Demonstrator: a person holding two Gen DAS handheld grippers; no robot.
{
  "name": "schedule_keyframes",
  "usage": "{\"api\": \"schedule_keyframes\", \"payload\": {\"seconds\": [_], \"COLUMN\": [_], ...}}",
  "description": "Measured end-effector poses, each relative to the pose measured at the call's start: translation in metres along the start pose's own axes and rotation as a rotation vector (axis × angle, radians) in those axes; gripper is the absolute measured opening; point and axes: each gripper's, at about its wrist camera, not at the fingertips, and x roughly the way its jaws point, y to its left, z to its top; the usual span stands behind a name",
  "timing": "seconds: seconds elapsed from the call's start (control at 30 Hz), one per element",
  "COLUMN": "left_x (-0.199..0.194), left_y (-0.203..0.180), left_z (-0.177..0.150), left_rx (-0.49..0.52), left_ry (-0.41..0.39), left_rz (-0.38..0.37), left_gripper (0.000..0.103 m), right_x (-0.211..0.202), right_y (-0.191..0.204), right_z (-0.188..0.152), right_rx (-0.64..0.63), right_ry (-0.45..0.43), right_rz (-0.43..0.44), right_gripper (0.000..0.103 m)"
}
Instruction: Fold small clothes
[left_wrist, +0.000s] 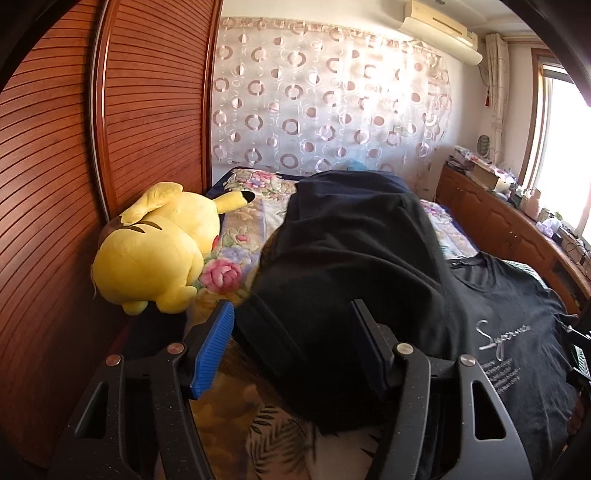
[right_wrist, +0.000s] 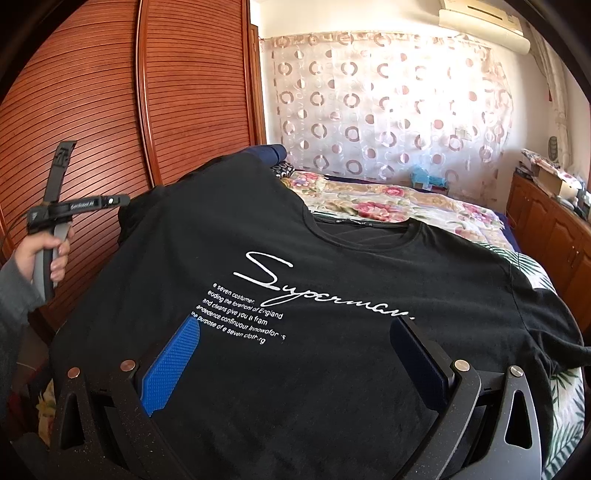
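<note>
Left wrist view. A yellow plush (left_wrist: 155, 247) lies at the left edge of the bed (left_wrist: 243, 221), against the wardrobe (left_wrist: 55, 166). To its right, the left gripper (left_wrist: 291, 347) has its jaws partly apart around a raised fold of the black T-shirt (left_wrist: 351, 240); whether the pads press the cloth cannot be told. The shirt's printed chest extends to the right.

Right wrist view. At far left a hand (right_wrist: 44, 254) holds the other gripper's handle beside the shirt's lifted left side. The T-shirt (right_wrist: 295, 369) lies front up across the floral bedspread, collar away from the camera. The right gripper (right_wrist: 295, 354) hovers over its lower front with jaws wide apart, holding nothing.

Progress, as judged: early. The shirt is spread flat and the first side fold appears to be starting; the remaining folds are not yet made.

Containers: an open box (right_wrist: 554, 181) on the cabinet at right; its contents are too small to tell.
</note>
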Motion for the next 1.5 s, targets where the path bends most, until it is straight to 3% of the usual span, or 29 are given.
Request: {"api": "schedule_keyframes", "payload": {"seconds": [0.1,0.27,0.37,0.43,0.77,1.0,1.23,1.3,1.43,1.5], "left_x": [0.014,0.018,0.014,0.007,-0.051,-0.071,-0.065,-0.059,-0.063,-0.065], "left_y": [0.009,0.011,0.004,-0.003,-0.032,-0.079,-0.151,-0.166,-0.168,-0.165], "left_z": [0.001,-0.007,-0.006,-0.003,0.02,0.043,0.057,0.055,0.047,0.047], "left_rx": [0.0,-0.003,0.037,0.063,0.14,0.188,0.298,0.322,0.328,0.322], "left_ry": [0.038,0.063,0.056,0.034,-0.108,-0.157,-0.128,-0.103,-0.116,-0.124], "left_rz": [0.011,-0.046,-0.033,-0.024,-0.036,-0.167,-0.271,-0.282,-0.303,-0.294], "left_gripper": [0.057,0.027,0.01,0.007,0.006,0.006,0.006,0.012,0.041,0.047], "right_x": [0.001,0.006,0.011,0.013,0.013,0.01,0.007,0.008,0.011,0.011], "right_y": [0.0,0.006,0.01,0.013,0.01,0.002,-0.011,-0.012,-0.012,-0.012], "right_z": [-0.001,0.005,0.01,0.012,0.008,0.012,0.01,0.007,0.003,0.004], "right_rx": [-0.002,-0.019,-0.028,-0.039,-0.025,-0.002,0.036,0.043,0.051,0.054], "right_ry": [0.002,0.005,0.003,-0.003,-0.007,-0.023,-0.041,-0.038,-0.029,-0.025], "right_rz": [-0.001,-0.005,0.001,0.006,0.014,-0.007,-0.03,-0.035,-0.041,-0.04], "right_gripper": [0.103,0.103,0.103,0.103,0.103,0.103,0.103,0.103,0.103,0.103]}}
